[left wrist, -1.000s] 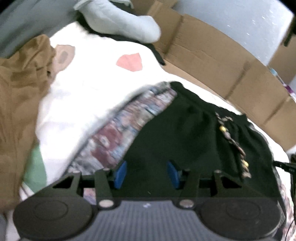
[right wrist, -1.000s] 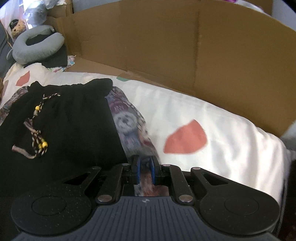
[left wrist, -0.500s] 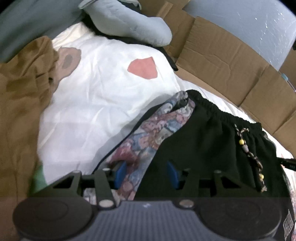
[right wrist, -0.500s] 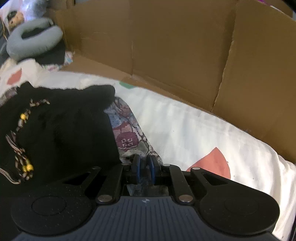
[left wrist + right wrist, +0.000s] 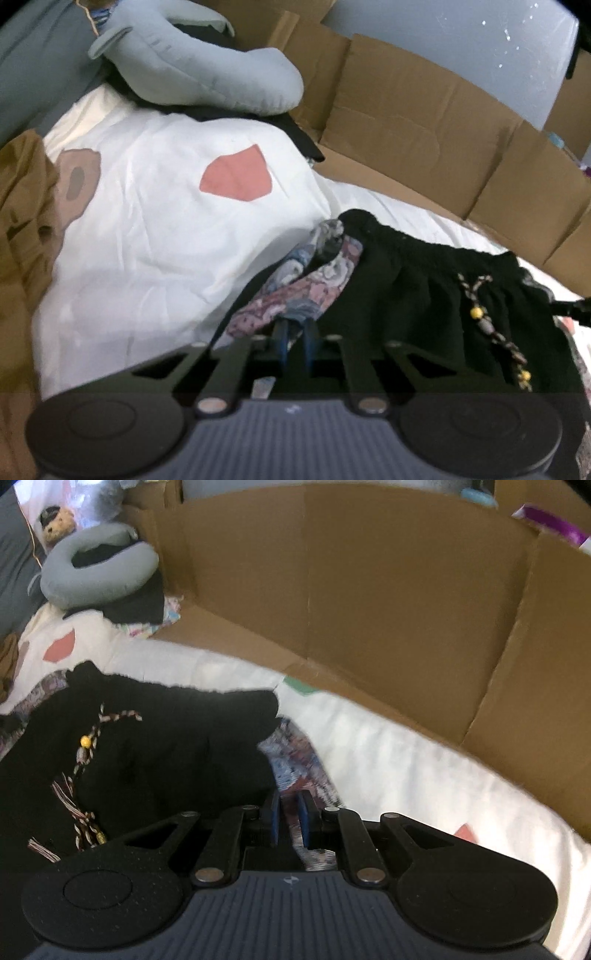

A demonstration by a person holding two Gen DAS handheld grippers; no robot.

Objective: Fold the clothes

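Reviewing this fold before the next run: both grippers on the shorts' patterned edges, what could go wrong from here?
1. Left gripper jaws are closing on a thin bunch of patterned fabric; it may slip out when pulled.
2. The beaded drawstring lies loose on the black shorts; it may get trapped in the fold.

Home bedroom, white patterned bedsheet (image 5: 155, 229), neck pillow (image 5: 99, 574), plush toy (image 5: 59, 520)

brown cardboard wall (image 5: 369, 602) behind white bed sheet (image 5: 155, 236) (red patches); pale wall (image 5: 461, 40) beyond.
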